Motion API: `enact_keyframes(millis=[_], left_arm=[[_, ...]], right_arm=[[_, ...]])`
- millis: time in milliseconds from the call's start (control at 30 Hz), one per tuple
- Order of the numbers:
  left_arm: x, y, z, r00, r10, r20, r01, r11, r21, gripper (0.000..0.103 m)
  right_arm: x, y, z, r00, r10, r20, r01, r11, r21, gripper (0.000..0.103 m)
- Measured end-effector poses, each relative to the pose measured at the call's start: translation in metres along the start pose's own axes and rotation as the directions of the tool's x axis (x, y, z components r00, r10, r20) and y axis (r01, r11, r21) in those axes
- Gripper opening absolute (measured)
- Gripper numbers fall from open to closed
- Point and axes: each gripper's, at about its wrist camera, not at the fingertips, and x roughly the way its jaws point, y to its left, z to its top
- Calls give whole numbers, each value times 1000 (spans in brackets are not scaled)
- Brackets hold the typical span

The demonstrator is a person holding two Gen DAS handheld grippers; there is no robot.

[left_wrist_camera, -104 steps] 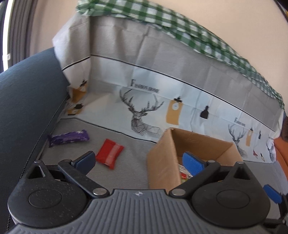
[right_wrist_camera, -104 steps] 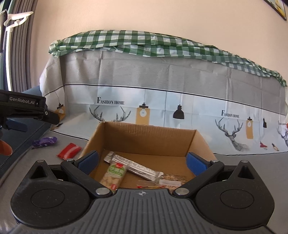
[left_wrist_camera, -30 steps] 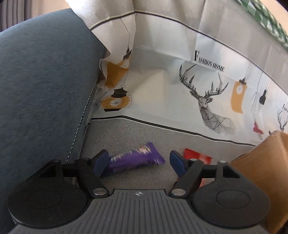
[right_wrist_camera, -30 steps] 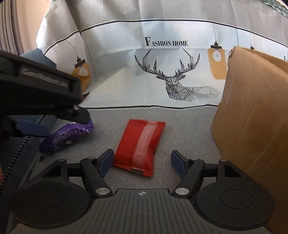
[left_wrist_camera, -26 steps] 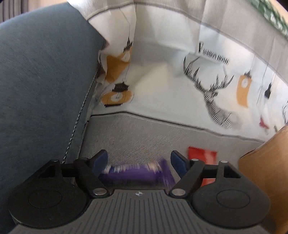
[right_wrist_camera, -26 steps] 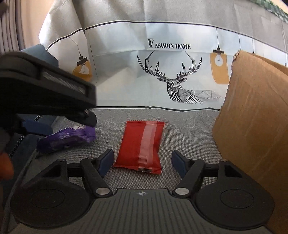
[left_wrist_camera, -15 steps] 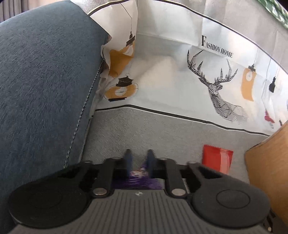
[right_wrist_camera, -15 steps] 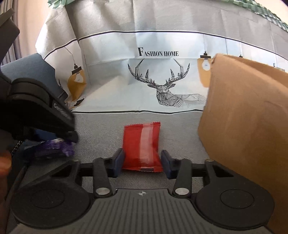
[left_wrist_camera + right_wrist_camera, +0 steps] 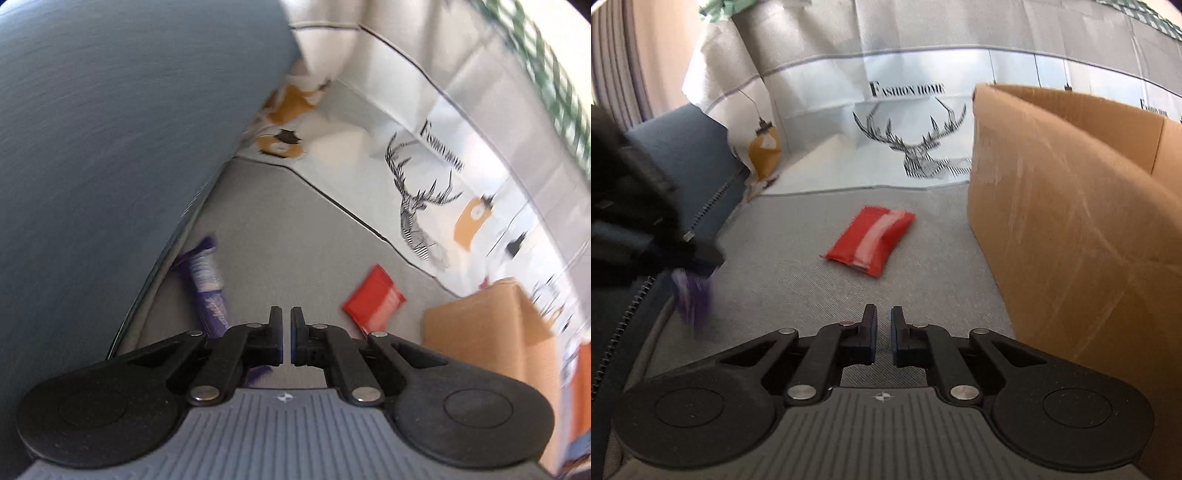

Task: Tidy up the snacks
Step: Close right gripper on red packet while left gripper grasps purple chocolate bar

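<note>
Red packet (image 9: 872, 240) slipped free of right tongs (image 9: 882, 334), lying tilted, glossy-striped.

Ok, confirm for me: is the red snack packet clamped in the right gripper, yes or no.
No: the red snack packet lies on the grey cushion ahead of the right gripper, whose jaws are closed with nothing between them.

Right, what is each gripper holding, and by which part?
The left gripper seems to pinch the purple bar near one end; the contact is hidden. The right gripper holds nothing; the red packet lies free ahead.
</note>
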Motion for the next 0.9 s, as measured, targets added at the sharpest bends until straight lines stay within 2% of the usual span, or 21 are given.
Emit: enact_keyframes(millis=[67, 100, 200, 300, 333, 367, 400, 500, 700, 833, 867, 900], left_arm=[[-13, 7, -8, 1000, -28, -2, 28, 998, -51, 3], [-15, 9, -11, 1000, -24, -6, 23, 998, -66, 3], [-17, 11, -12, 999, 50, -11, -51, 996, -69, 4], [-15, 10, -12, 995, 99, 10, -97, 989, -111, 23], [-14, 10, -13, 992, 123, 14, -120, 984, -135, 35], [-12, 10, -14, 989, 147, 16, -142, 977, -157, 41], [-9, 9, -15, 986, 164, 13, -159, 972, -174, 41], [3, 5, -12, 984, 180, -7, -178, 964, -197, 44], [10, 5, 0, 971, 237, 15, -230, 954, -195, 44], [18, 8, 5, 970, 243, -8, -240, 950, -199, 44], [19, 8, 5, 969, 247, -10, -244, 950, -196, 44], [19, 8, 6, 968, 251, -12, -248, 949, -194, 44]], right_arm=[[-2, -1, 3, 999, 11, 30, -11, 1000, -1, 19], [-2, -1, 5, 999, 9, 47, -9, 1000, 0, 28], [6, -4, 13, 997, -10, 71, 9, 1000, 14, 50], [21, -6, 24, 997, -18, 72, 16, 999, 32, 55], [26, -6, 27, 997, -22, 76, 19, 999, 35, 56], [31, -5, 30, 996, -27, 80, 24, 999, 36, 61], [35, -5, 33, 996, -31, 85, 28, 999, 37, 65], [51, 0, 39, 996, -26, 82, 25, 1000, 17, 68], [82, 5, 41, 998, -55, 17, 55, 998, -19, 75], [90, 15, 40, 996, -86, 29, 88, 994, -66, 77], [91, 16, 40, 996, -88, 31, 90, 993, -70, 76], [92, 16, 40, 996, -88, 34, 90, 993, -71, 63]])
